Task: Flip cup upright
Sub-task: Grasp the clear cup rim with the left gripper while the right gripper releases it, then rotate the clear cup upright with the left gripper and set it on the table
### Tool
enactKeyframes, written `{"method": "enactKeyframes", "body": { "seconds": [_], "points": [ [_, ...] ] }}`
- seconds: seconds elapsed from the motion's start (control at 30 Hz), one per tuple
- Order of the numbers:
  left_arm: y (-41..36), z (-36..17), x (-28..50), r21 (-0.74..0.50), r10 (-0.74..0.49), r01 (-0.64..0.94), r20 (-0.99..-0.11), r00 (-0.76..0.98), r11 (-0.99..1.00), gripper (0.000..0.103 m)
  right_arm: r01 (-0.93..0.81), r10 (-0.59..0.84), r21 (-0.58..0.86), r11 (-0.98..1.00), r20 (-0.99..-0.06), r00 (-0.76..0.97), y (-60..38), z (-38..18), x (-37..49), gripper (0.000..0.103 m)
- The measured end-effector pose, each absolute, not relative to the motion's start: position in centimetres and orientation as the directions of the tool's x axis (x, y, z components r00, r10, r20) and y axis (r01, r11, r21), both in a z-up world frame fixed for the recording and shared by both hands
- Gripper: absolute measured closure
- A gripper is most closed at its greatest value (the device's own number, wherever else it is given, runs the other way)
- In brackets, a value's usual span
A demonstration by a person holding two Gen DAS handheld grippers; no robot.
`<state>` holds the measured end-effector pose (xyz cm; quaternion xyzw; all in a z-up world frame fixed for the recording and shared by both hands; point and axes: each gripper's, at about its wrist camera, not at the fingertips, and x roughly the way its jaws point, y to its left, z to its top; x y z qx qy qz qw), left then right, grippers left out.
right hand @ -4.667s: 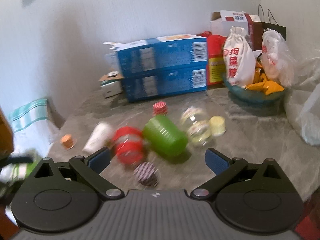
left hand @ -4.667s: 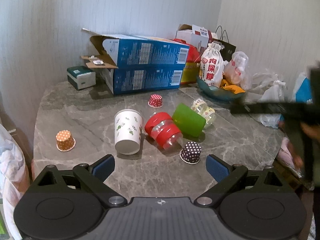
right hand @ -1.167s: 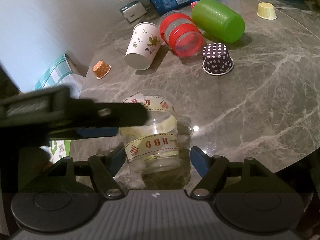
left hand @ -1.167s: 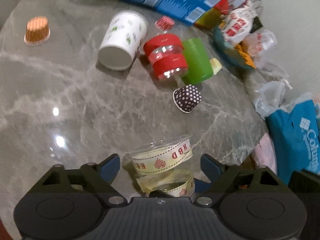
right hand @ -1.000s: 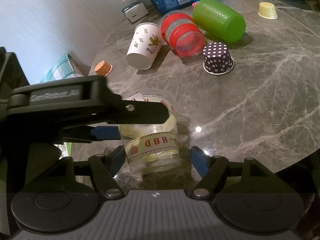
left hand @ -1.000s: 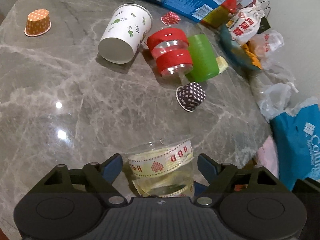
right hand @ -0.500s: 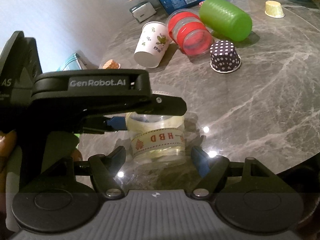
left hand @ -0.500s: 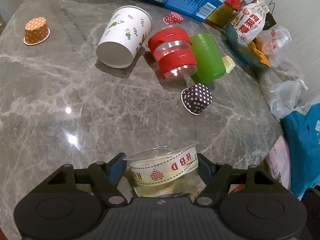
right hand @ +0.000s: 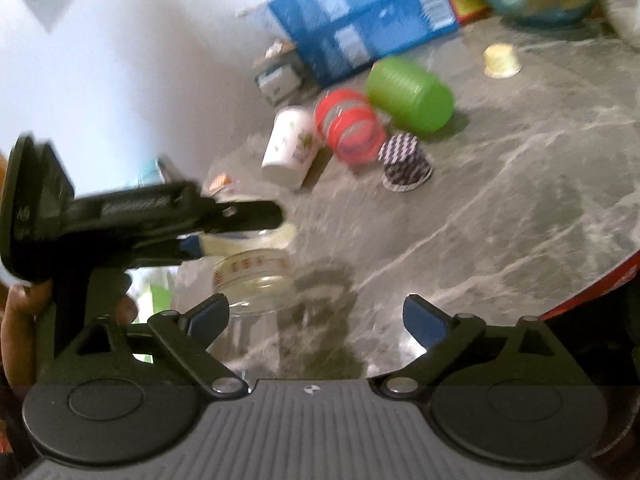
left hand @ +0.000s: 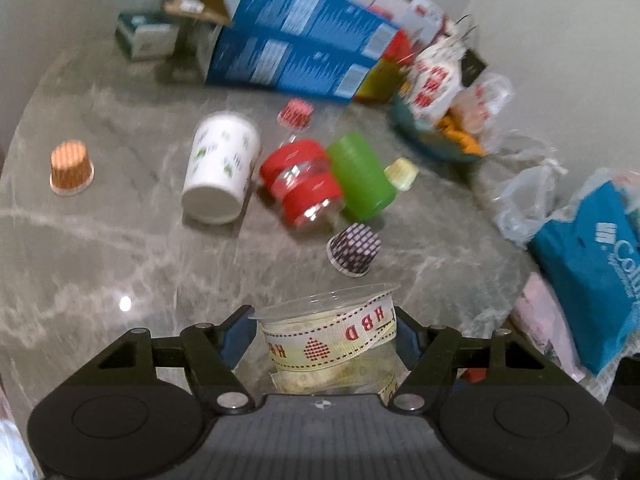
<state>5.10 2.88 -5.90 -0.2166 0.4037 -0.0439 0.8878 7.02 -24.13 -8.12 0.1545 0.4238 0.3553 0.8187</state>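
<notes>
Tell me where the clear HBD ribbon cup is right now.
The clear cup sits between the left gripper fingers, nearest the dotted dark cupcake liner.

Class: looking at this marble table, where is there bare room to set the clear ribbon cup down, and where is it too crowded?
Bare marble table lies near the left gripper holding the clear ribbon cup, between the orange cupcake liner and the dotted liner. The centre is crowded: white paper cup, red-banded jar, green cup.

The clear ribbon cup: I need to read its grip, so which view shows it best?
The left wrist view: the clear ribbon cup sits large between the left tool, rim and HBD ribbon legible. The right wrist view shows it blurred, partly hidden behind that tool.
</notes>
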Motion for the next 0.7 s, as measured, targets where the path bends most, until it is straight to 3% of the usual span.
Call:
{"method": "enactKeyframes", "body": {
  "seconds": [0.1, 0.27, 0.43, 0.57, 0.7],
  "points": [
    [3.0, -4.2, 3.6, -0.422, -0.271, -0.02, -0.617, 0.739, 0.906, 0.029, -0.442, 0.71, 0.555, 0.704, -0.536, 0.457, -25.1, -7.5, 6.8, 0.006],
    [1.5, -3.2, 0.1, -0.253, -0.145, 0.041, -0.411, 0.9, 0.967, 0.029, -0.425, 0.719, 0.587, 0.689, -0.486, 0.496, -26.1, -7.3, 6.7, 0.004],
    [-1.1, -7.1, -1.8, -0.089, 0.05, -0.073, -0.232, 0.971, 0.993, 0.03, -0.403, 0.716, 0.605, 0.687, -0.468, 0.518, -26.6, -8.2, 6.6, 0.004],
    [-3.0, -9.8, -1.7, -0.024, 0.139, -0.147, -0.208, 0.968, 0.989, 0.031, -0.378, 0.717, 0.627, 0.681, -0.469, 0.515, -27.1, -8.9, 6.5, 0.004],
    [-3.1, -11.3, -0.8, -0.005, 0.178, -0.185, -0.259, 0.949, 0.983, 0.031, -0.38, 0.709, 0.616, 0.69, -0.471, 0.525, -27.2, -8.8, 6.4, 0.004]
  ]
}}
